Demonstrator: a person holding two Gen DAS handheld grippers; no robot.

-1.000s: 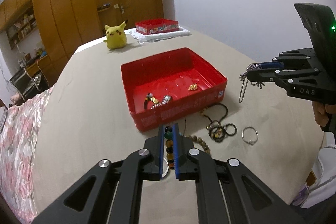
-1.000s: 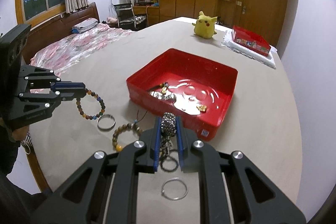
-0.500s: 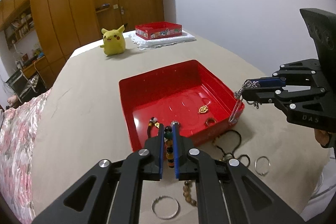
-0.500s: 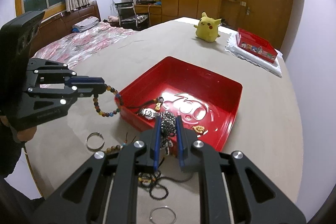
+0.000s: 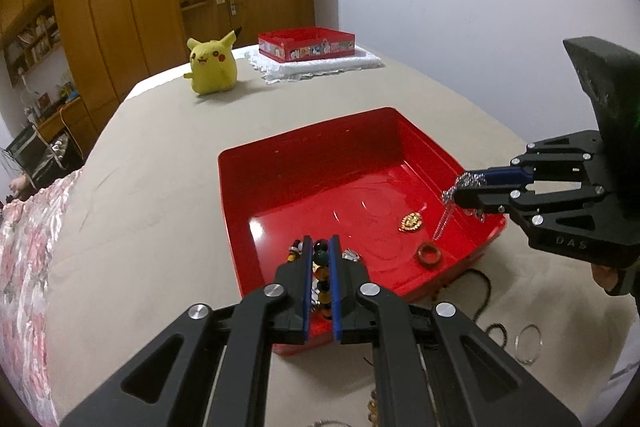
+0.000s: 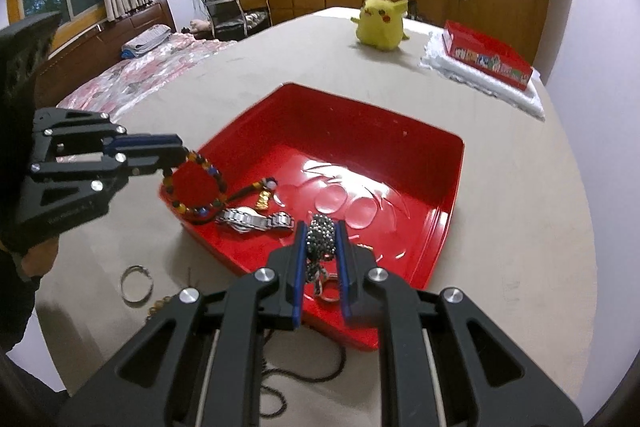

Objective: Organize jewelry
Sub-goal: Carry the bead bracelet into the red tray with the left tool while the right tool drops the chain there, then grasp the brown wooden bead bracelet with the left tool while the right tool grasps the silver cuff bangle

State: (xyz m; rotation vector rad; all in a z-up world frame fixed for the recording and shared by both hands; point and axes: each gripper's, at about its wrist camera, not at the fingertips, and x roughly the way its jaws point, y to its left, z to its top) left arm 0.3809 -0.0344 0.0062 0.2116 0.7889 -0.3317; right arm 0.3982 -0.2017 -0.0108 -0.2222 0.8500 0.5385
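Observation:
A red tray point(image 5: 304, 163) sits mid-table. My left gripper point(image 5: 320, 245) is shut on a multicoloured bead bracelet point(image 5: 321, 267) and hovers over the tray's near-left corner; in the right wrist view the left gripper point(image 6: 178, 157) dangles the bracelet point(image 6: 200, 187) above the rim. My right gripper point(image 6: 318, 227) is shut on a silver bead chain point(image 6: 320, 239) over the tray's near-right side; the chain point(image 5: 444, 219) hangs into the tray. Inside lie a silver watch point(image 6: 252, 221), a gold pendant point(image 5: 410, 221) and a brown ring point(image 5: 430, 253).
Loose pieces lie on the cloth in front of the tray: a silver ring point(image 5: 529, 343), another silver ring point(image 6: 137, 283), black cord necklaces point(image 6: 304, 375). Far back stand a yellow plush toy point(image 5: 210, 65) and a red box point(image 5: 306, 45) on a white doily. A floral bed point(image 6: 160, 63) borders the table.
Both grippers have moved forward and slightly down, from over the loose jewelry to above the tray, each still holding its piece. The chain's end now hangs inside the tray.

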